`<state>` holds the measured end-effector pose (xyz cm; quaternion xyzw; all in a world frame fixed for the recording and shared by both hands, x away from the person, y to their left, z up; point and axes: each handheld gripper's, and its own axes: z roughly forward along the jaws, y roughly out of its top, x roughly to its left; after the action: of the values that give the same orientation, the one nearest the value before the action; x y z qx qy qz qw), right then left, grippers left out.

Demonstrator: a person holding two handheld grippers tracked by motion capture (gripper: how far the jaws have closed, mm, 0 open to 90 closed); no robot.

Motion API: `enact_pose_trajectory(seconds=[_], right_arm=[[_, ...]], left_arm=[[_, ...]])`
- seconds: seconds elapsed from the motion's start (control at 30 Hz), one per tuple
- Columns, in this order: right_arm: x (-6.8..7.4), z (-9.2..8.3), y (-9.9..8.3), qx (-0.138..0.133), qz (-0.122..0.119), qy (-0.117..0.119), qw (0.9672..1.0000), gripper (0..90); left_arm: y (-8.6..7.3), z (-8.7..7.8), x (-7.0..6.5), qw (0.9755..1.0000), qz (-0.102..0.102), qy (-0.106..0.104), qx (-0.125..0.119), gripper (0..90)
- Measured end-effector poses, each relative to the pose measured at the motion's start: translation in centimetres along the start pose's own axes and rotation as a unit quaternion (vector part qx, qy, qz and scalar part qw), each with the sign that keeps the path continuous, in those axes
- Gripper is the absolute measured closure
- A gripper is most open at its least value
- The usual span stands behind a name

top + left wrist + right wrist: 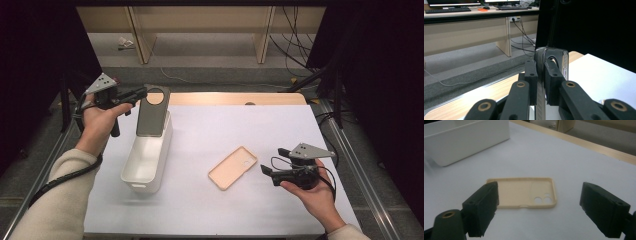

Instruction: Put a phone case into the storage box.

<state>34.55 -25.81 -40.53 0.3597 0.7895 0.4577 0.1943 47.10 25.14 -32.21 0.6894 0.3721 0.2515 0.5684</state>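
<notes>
The left gripper [141, 93] was clamped on the top edge of a dark grey phone case [152, 112], its two black pads pressing the case from either side, as the left gripper view showed with the case [554, 56] standing edge-on between them. The case hung upright over the far end of a white rectangular bin [145, 160], its lower end reaching down to about the bin's rim; whether it touched the bin could not be told. The person's left hand [97, 122] held that gripper at the far left of the counter [260, 210], which was covered in white.

The right gripper [272, 164] rested low at the near right in the person's right hand [312, 192], its jaws spread wide apart with nothing between the pads. It pointed toward a beige phone case [232, 167] lying flat on the counter with its hollow side up, near the gripper but not touching it. In the right gripper view this case [521, 192] lay just beyond the open jaws, its two round camera holes toward the right, and the bin [466, 140] stood farther off at the upper left. The beige case lay well apart from the bin.
</notes>
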Motion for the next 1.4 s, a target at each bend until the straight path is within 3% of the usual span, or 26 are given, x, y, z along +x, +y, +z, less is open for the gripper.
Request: enact_pose_trajectory(seconds=[1.4], right_arm=[[-0.2,-0.1,0.0,-0.003,0.008,0.002,1.0000,16.4]], left_arm=[[-0.1,2.7,1.6,0.9999,0.014,0.005,-0.003,81.9]])
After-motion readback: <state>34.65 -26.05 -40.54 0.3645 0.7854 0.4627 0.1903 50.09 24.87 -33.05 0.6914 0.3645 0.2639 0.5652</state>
